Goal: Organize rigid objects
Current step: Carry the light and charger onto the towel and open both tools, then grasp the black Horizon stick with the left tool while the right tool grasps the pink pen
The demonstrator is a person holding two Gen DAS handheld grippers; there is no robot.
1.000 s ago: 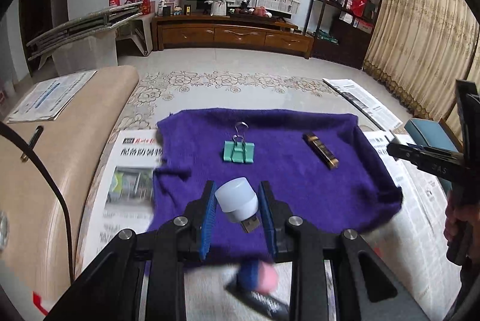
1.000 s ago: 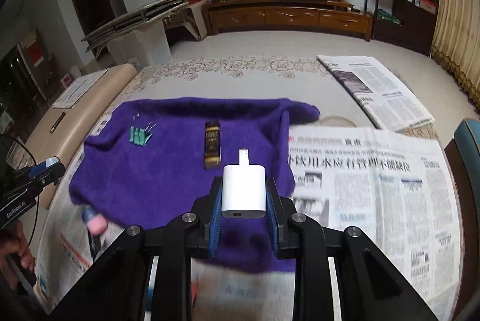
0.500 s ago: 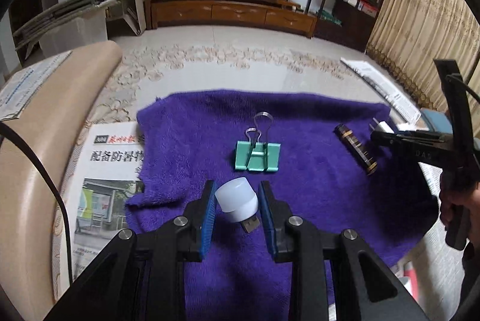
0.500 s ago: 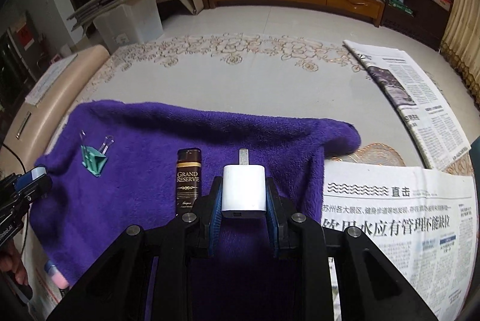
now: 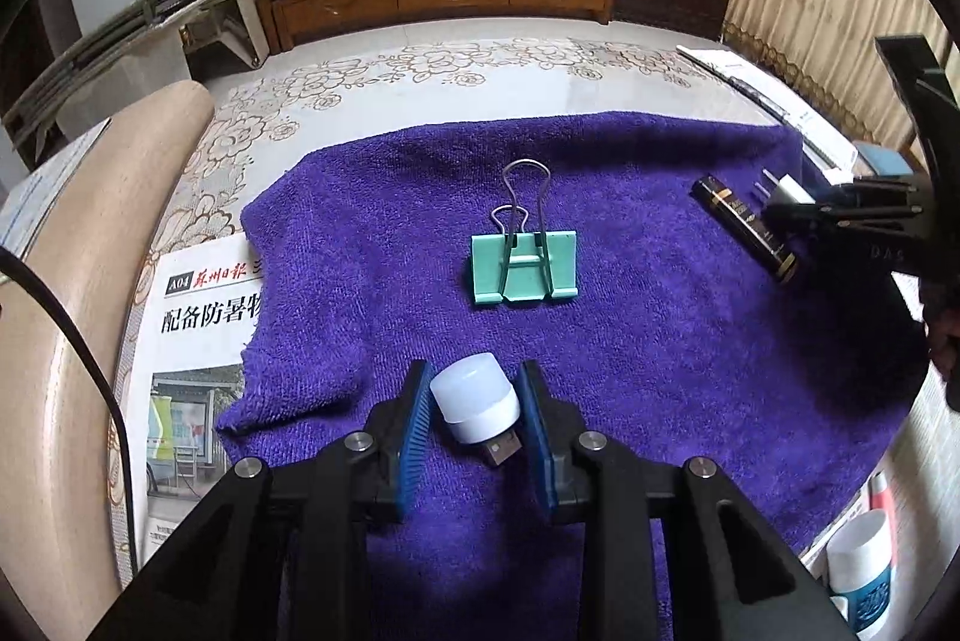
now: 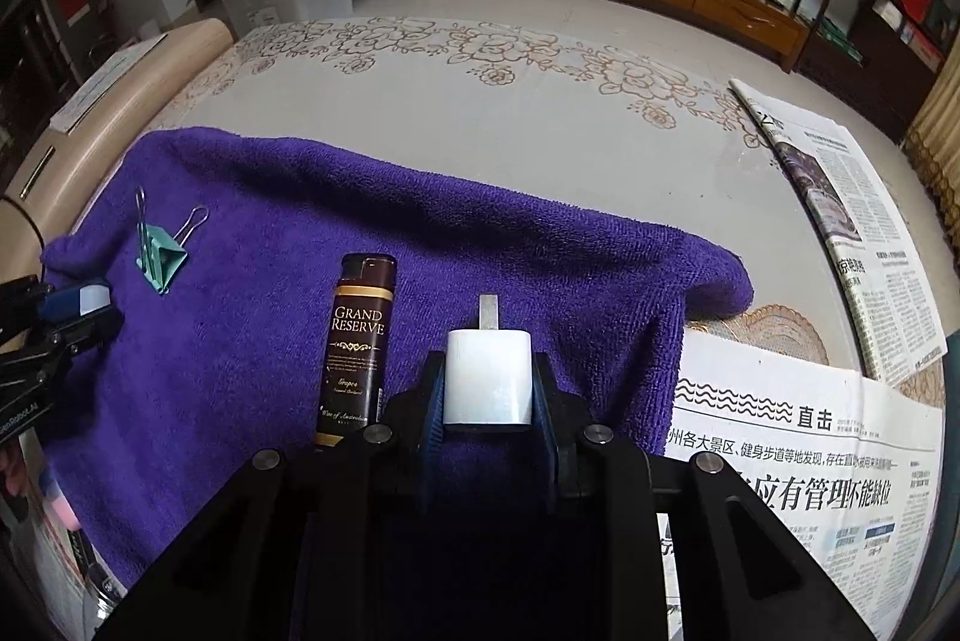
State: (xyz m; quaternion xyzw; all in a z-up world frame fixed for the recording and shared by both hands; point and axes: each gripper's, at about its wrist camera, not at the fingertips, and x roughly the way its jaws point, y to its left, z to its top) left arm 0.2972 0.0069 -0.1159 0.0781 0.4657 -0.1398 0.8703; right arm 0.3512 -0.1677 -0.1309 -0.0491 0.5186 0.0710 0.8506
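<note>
My left gripper (image 5: 474, 401) is shut on a small white USB night light (image 5: 477, 404), held low over the near part of the purple towel (image 5: 630, 341). A green binder clip (image 5: 523, 264) lies on the towel just ahead of it. My right gripper (image 6: 487, 383) is shut on a white USB charger plug (image 6: 487, 377), low over the towel's right part (image 6: 270, 371). A dark brown lighter (image 6: 358, 341) lies on the towel just left of the charger. The right gripper with the charger (image 5: 786, 191) also shows at the right of the left wrist view, beside the lighter (image 5: 744, 227).
Newspapers lie left of the towel (image 5: 192, 341) and right of it (image 6: 798, 437). A white and blue bottle (image 5: 858, 569) stands near the towel's front right corner. A beige padded edge (image 5: 72, 311) runs along the left. The flowered table top (image 6: 480, 101) stretches beyond the towel.
Both grippers have moved forward and lower over the towel, each still holding its object. The binder clip and the lighter now lie closer to them.
</note>
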